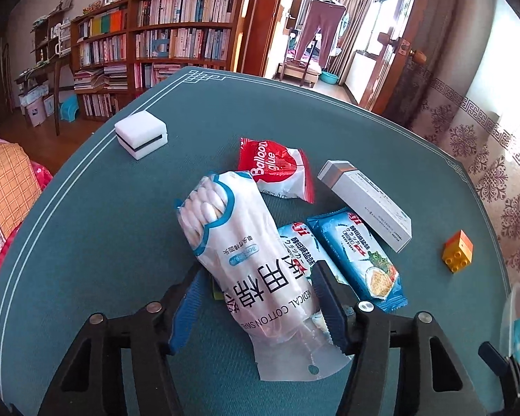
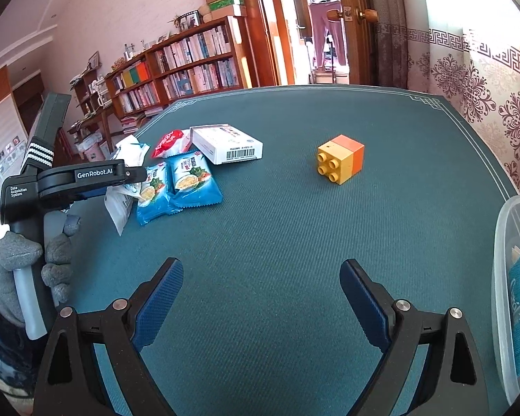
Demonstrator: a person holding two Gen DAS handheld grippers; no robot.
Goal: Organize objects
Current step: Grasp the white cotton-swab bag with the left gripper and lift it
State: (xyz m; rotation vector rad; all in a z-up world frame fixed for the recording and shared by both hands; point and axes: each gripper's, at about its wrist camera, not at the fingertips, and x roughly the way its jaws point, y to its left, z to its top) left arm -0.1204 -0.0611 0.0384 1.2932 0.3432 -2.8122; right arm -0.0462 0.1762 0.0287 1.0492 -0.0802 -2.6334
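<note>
My left gripper (image 1: 256,294) has its jaws around a white bag of medical cotton swabs (image 1: 239,249), which lies over the pile; the bag fills the gap between the pads, but I cannot tell whether they press on it. Beside it lie two blue cracker packs (image 1: 360,256), a red balloon glue bag (image 1: 274,168) and a white carton (image 1: 367,204). My right gripper (image 2: 261,298) is open and empty above bare cloth. A yellow and orange toy brick (image 2: 339,159) lies ahead of it. The pile (image 2: 187,176) and the left gripper (image 2: 86,180) show at its left.
A white foam block with a dark band (image 1: 141,133) sits near the far left table edge. A clear plastic tub (image 2: 509,277) holding a blue item stands at the right edge. The green table cloth (image 2: 277,225) spreads between. Bookshelves and a doorway lie beyond.
</note>
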